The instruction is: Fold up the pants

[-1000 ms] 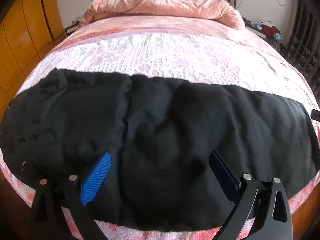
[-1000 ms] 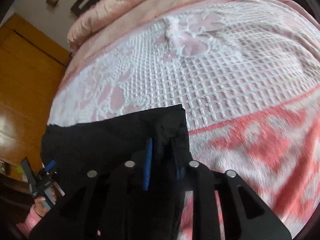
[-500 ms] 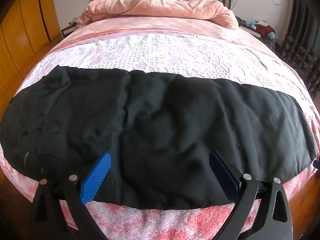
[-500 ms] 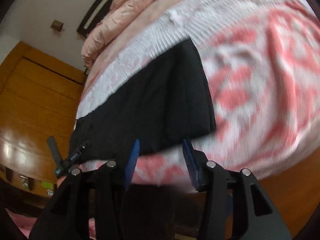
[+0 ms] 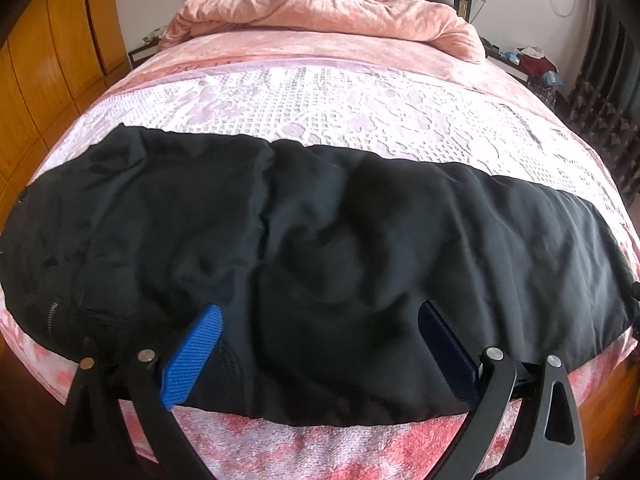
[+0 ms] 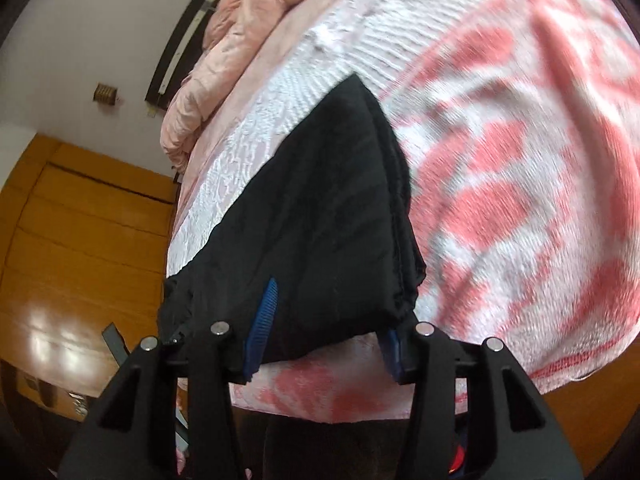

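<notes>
The black pants (image 5: pixel 320 264) are laid out sideways across the foot of the bed (image 5: pixel 320 120), on the pink and white patterned bedspread (image 5: pixel 360 448), with the waist and zipper end off to the left in the left wrist view and the cuff end off to the right. Looks like they're already doubled leg-on-leg into one long strip, though the fabric is so dark I can't really count layers.

Left claw (image 5: pixel 320 352) is spread wide and hovering just over the near edge of the pants around the middle, nothing between its blue pads (image 5: pixel 192 356). Right claw (image 6: pixel 328 328) is down at the cuff end, jaws partly apart, not pinching anything. The hem corner sits right in front of and between its fingers, but the pads aren't pressing on it. That view is pretty blurry, so take the exact spacing with a grain of salt.

So I'd say this is the gap between folds: strip is flat, no grip on it. Next move probably needs the right claw to nip the cuff hem, both layers, and carry it over toward the waist while the left one pins or lifts the middle.
</notes>
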The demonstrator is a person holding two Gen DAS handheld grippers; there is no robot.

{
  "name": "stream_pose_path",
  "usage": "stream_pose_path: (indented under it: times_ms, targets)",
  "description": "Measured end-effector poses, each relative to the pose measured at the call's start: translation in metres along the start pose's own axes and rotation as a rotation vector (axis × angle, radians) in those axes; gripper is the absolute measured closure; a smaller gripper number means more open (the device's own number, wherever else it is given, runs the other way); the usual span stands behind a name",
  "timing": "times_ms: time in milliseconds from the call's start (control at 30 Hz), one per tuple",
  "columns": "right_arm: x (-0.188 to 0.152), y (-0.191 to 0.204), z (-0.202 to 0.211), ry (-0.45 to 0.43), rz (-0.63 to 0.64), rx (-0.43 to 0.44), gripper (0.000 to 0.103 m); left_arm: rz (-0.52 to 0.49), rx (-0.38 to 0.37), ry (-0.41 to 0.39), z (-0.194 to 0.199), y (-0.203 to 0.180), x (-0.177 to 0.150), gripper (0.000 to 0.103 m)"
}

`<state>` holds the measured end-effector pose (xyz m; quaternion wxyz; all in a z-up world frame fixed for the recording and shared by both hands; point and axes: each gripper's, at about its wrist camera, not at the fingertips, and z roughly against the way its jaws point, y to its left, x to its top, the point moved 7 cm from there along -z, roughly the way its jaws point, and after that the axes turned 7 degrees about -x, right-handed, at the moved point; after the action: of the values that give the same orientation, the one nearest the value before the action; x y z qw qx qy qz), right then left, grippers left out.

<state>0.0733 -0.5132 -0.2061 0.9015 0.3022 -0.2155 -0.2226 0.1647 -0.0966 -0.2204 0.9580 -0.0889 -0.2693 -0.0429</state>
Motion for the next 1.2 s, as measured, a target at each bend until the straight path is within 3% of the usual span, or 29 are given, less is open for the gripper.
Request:
stream_pose_path:
  times_ms: [33, 100, 133, 167, 200, 300, 467, 633, 700, 767, 800, 867, 933, 1000, 1200]
  targets:
    - [0.002, 0.0, -0.004, 0.011, -0.008, -0.013, 0.054, 0.003, -0.003, 0.004, -0.001, -0.001, 0.0, 0.004]
    - [0.002, -0.003, -0.017, 0.038, -0.035, -0.032, 0.04, 0.003, -0.01, 0.012, -0.003, -0.003, -0.002, 0.004]
    - [0.002, -0.003, -0.025, 0.044, -0.03, -0.055, 0.04, -0.003, -0.01, 0.013, -0.003, -0.004, -0.003, 0.004]
    - [0.002, -0.002, -0.03, 0.048, -0.014, -0.079, 0.045, -0.011, -0.009, 0.014, -0.003, -0.005, -0.003, 0.004]
    - [0.003, 0.0, -0.034, 0.049, 0.001, -0.108, 0.057, -0.019, -0.007, 0.015, -0.003, -0.005, -0.004, 0.004]
    - [0.007, 0.003, -0.036, 0.049, -0.013, -0.08, 0.076, -0.027, 0.016, 0.009, 0.0, 0.001, -0.002, 0.004]
    - [0.024, 0.031, -0.012, -0.006, 0.032, -0.022, 0.088, 0.021, 0.049, -0.04, 0.011, 0.018, 0.01, 0.004]
    - [0.04, 0.05, 0.027, -0.1, 0.066, 0.017, 0.09, 0.019, 0.052, -0.081, 0.02, 0.023, 0.02, 0.004]
    - [0.048, 0.042, 0.043, -0.144, 0.055, -0.009, 0.09, 0.029, 0.057, -0.063, 0.012, 0.026, 0.017, 0.004]
    - [0.051, 0.017, 0.045, -0.154, 0.024, -0.107, 0.089, 0.047, 0.06, 0.009, -0.013, 0.031, 0.008, 0.004]
    - [0.052, 0.005, 0.041, -0.143, 0.009, -0.159, 0.089, 0.031, 0.064, 0.032, -0.024, 0.031, 0.003, 0.003]
    - [0.047, -0.027, 0.023, -0.081, -0.025, -0.272, 0.089, -0.018, 0.096, 0.007, -0.029, 0.028, 0.002, 0.003]
    - [0.039, -0.044, 0.011, -0.038, -0.065, -0.271, 0.089, -0.004, 0.042, 0.01, -0.021, 0.024, 0.005, 0.004]
    - [0.038, -0.046, 0.012, -0.051, -0.086, -0.248, 0.089, 0.017, -0.016, -0.057, 0.001, 0.019, 0.013, 0.004]
    - [0.039, -0.038, 0.015, -0.07, -0.057, -0.297, 0.088, 0.015, -0.066, -0.181, 0.06, 0.012, 0.033, 0.004]
